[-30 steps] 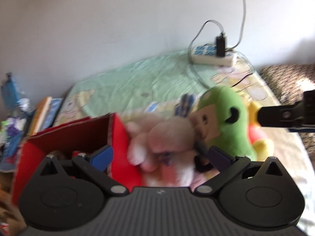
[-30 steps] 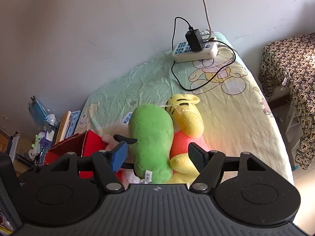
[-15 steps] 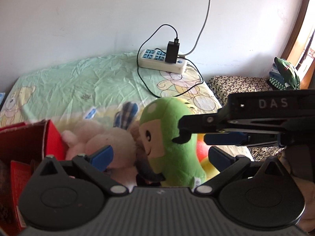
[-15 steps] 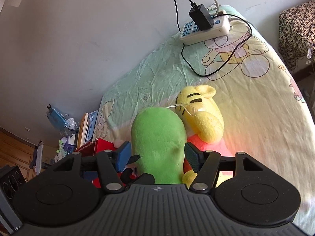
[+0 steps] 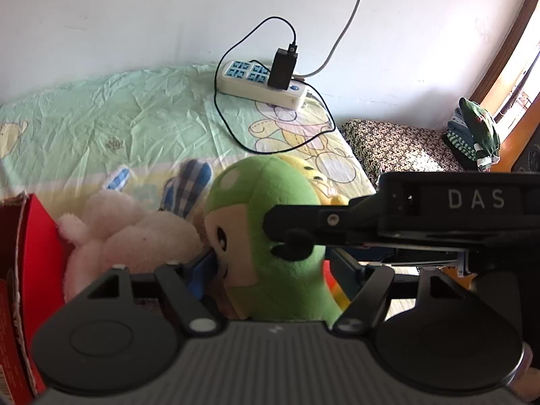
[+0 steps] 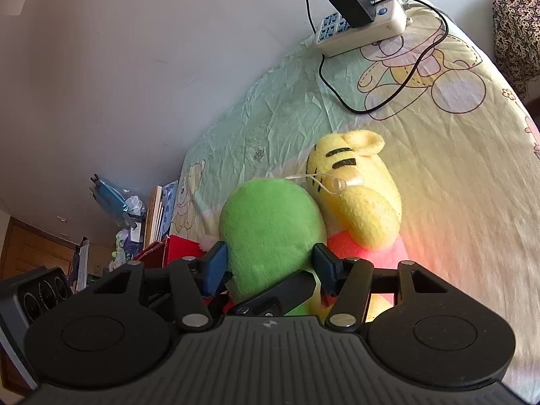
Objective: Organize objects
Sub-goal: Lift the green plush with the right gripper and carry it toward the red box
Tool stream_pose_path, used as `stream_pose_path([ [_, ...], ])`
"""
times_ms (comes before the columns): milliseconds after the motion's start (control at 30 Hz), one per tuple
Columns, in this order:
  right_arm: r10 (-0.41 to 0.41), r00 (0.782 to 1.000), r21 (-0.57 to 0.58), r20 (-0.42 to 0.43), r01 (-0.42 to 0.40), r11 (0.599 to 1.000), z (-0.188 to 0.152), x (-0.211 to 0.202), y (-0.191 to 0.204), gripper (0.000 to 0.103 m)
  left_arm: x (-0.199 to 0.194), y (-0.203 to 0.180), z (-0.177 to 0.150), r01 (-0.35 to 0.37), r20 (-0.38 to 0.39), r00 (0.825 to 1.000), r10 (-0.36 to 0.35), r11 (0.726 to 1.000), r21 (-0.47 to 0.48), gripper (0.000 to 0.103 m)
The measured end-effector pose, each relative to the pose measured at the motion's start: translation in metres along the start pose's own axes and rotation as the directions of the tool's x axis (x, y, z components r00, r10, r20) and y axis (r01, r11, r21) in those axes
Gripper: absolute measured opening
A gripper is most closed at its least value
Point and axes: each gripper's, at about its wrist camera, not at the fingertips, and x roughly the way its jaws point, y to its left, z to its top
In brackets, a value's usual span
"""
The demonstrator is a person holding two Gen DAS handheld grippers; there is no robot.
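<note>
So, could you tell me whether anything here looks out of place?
Yes: a power strip with a charger plugged in lies on the bed sheet, its black cable looping towards the plush toys, an odd place for live sockets.

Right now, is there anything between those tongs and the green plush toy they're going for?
Nothing visible stands between. Both tongs have just been closing around the green plush toy: the left tongs straddle its face side, the right tongs its back. The pink plush and yellow plush only lean against its sides.
</note>
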Motion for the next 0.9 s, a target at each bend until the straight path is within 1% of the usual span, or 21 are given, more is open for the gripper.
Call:
stream_pose_path([
  [100,0.009,1.000,0.006,0.003,-0.009,1.000,-0.001,-0.004,0.000,0.057,-0.005,0.000,0.000,-0.002,0.012,1.000,0.002,1.000,0.008,0.068],
  [200,0.016,1.000,-0.010,0.007,-0.016,1.000,-0.004,-0.009,0.006,0.057,-0.015,0.000,-0.002,0.008,0.023,1.000,-0.008,1.000,0.004,0.068],
  [367,0.037,0.999,-0.051,0.013,-0.036,0.998,-0.015,-0.021,0.019,0.057,-0.038,-0.005,-0.009,0.000,0.052,0.999,0.000,1.000,0.016,0.068],
  [533,0.051,0.999,-0.077,0.004,-0.050,0.996,-0.031,-0.034,0.028,0.057,-0.059,-0.010,-0.023,-0.006,0.059,0.998,0.005,1.000,0.023,0.068],
  [700,0.054,0.998,-0.101,-0.018,-0.056,0.993,-0.050,-0.038,0.033,0.057,-0.071,-0.018,-0.039,-0.048,0.044,0.998,0.047,0.998,0.034,0.068],
  [900,0.067,0.997,-0.118,-0.043,-0.071,0.990,-0.069,-0.041,0.038,0.057,-0.087,-0.021,-0.058,-0.085,0.039,0.996,0.084,0.996,0.021,0.068],
])
